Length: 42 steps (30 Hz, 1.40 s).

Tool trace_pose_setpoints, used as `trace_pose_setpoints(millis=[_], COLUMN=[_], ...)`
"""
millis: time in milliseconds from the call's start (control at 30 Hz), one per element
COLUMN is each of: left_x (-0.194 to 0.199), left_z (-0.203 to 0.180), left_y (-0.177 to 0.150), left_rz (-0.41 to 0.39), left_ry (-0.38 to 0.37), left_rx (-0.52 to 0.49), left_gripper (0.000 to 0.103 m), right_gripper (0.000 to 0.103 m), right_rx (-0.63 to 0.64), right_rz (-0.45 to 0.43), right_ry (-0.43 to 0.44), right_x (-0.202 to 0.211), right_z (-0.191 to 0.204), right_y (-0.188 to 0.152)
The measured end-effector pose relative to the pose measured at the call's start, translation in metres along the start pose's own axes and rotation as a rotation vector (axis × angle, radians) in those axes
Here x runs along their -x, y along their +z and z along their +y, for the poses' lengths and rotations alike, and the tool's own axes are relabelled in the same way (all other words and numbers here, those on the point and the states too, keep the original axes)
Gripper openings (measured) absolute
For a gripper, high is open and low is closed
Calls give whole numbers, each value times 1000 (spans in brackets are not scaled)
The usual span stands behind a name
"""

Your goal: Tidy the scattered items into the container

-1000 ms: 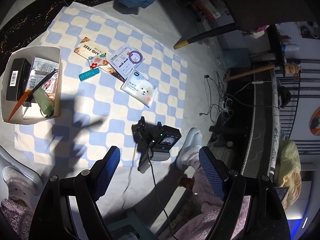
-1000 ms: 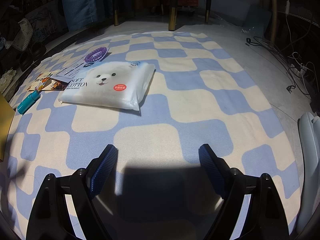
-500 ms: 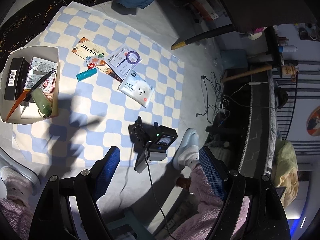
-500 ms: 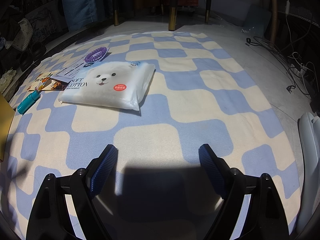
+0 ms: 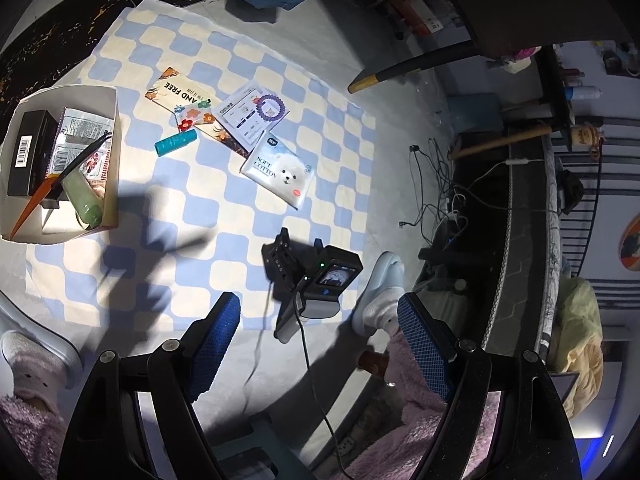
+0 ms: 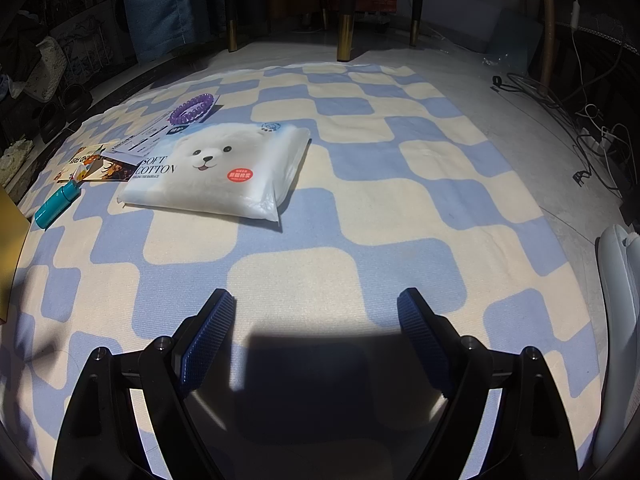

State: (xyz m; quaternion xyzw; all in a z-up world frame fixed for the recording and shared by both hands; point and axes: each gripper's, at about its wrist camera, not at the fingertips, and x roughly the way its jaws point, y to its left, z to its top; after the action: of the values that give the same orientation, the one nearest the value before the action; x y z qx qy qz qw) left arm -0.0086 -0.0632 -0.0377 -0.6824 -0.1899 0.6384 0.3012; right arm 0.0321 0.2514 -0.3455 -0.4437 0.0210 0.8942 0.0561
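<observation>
From high up, the left wrist view looks down on a blue-and-cream checkered mat (image 5: 200,208). My left gripper (image 5: 316,312) is open and holds nothing. At the mat's left edge stands a white box (image 5: 114,160) with a black carton, packets, a green bottle and an orange-handled tool inside. A teal tube (image 5: 176,142), a flowered booklet (image 5: 180,96), a card with a purple hair tie (image 5: 252,112) and a bear-print cotton pack (image 5: 280,170) lie on the mat. My right gripper (image 6: 316,304) hangs open low over the mat, short of the cotton pack (image 6: 224,168).
A person's slippered feet (image 5: 380,292) rest at the mat's near edge, one beside my right gripper (image 5: 300,242). Cables (image 5: 440,184) trail over the floor to the right. Chair legs (image 6: 344,36) stand beyond the mat's far edge.
The left wrist view drifts very slightly. Nothing on the mat has moved, the right gripper stays where it was, and both grippers remain open.
</observation>
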Motion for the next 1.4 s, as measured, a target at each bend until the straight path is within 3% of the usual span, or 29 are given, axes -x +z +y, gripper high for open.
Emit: trace_pose_setpoints(millis=[500, 867, 1400], left_x=[-22, -55, -62], left_z=[-17, -32, -32], left_y=[2, 5, 0], left_rz=[13, 93, 73], left_ry=[37, 38, 94], left_rx=[-35, -54, -44], left_gripper=[80, 80, 80], right_gripper=[85, 85, 85], right_rx=[0, 0, 0], right_rz=[0, 0, 0], right_ry=[0, 0, 0], right_x=[0, -1, -1], right_z=[0, 0, -1], right_y=[0, -1, -1])
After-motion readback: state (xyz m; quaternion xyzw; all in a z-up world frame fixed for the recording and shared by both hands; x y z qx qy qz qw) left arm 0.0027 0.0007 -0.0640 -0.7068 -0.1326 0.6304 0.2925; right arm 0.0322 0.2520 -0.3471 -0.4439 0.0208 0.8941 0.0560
